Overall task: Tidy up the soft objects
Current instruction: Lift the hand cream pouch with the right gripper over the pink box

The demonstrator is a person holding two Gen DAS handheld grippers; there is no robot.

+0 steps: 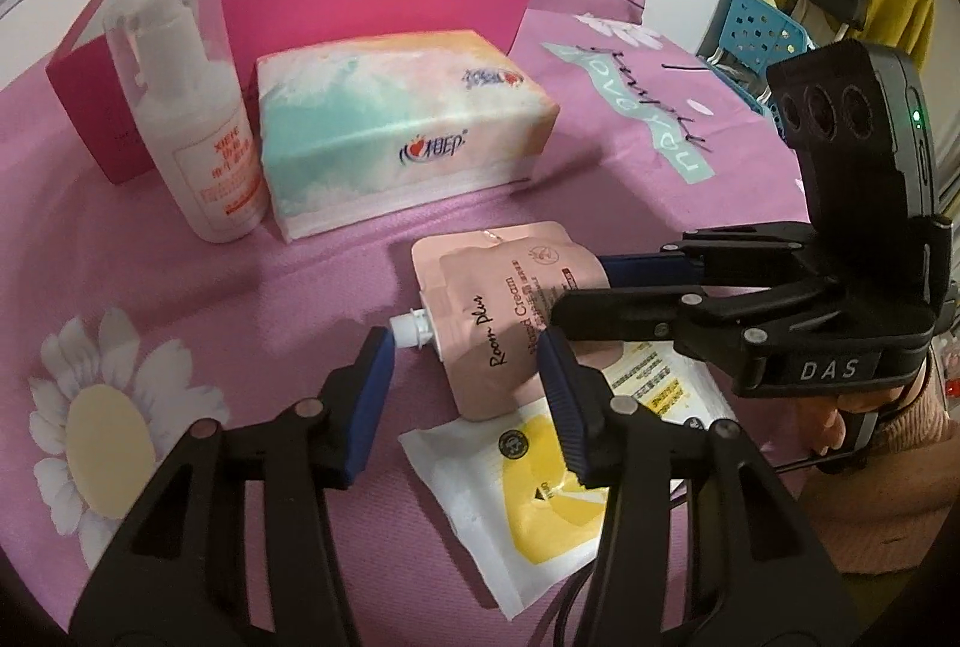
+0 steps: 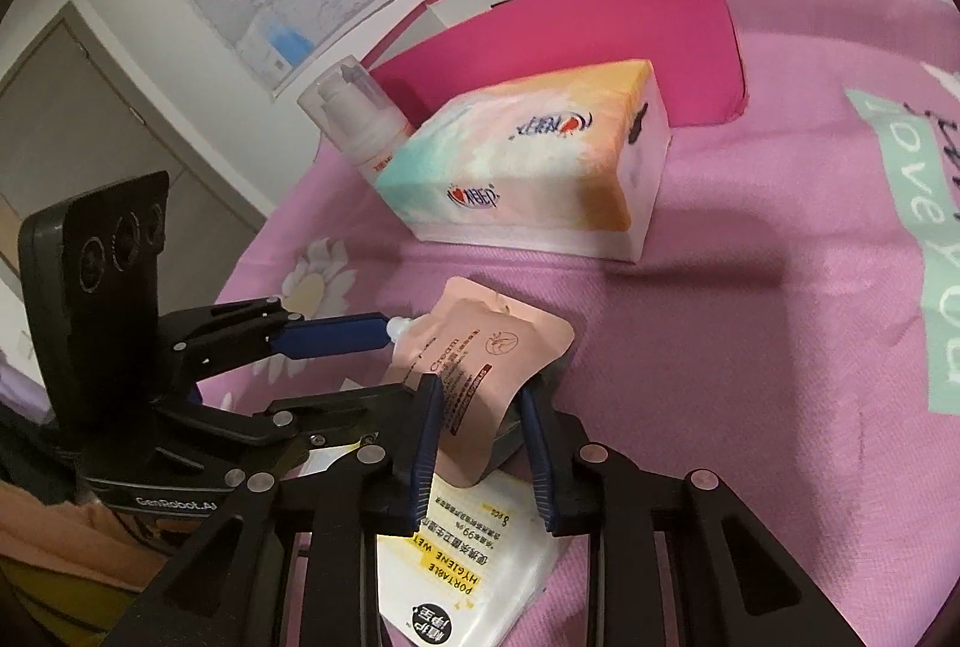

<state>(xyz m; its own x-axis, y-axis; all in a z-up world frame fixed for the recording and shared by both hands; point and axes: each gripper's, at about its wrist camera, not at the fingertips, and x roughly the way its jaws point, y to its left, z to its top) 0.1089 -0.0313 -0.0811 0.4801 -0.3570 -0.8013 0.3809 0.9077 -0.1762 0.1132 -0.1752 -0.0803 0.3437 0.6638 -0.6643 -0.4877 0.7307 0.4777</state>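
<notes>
Bare pink cloth [image 2: 750,323] lies open rightward; tissue pack [image 1: 396,131], pump bottle [image 1: 192,119] and magenta box [image 1: 384,5] block behind.

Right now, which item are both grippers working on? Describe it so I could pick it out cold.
On the pink bedspread, in front of the pastel tissue pack, a hand cream pouch lies partly over a white-and-yellow wipes packet. It is the only salmon-pink item, flat, with a small white spout and handwritten-style lettering.

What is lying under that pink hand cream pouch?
The hand cream pouch partly overlaps a white-and-yellow wet wipes packet on the pink cloth. Only the packet's near part shows; the rest is covered by the pouch and the grippers.
</notes>
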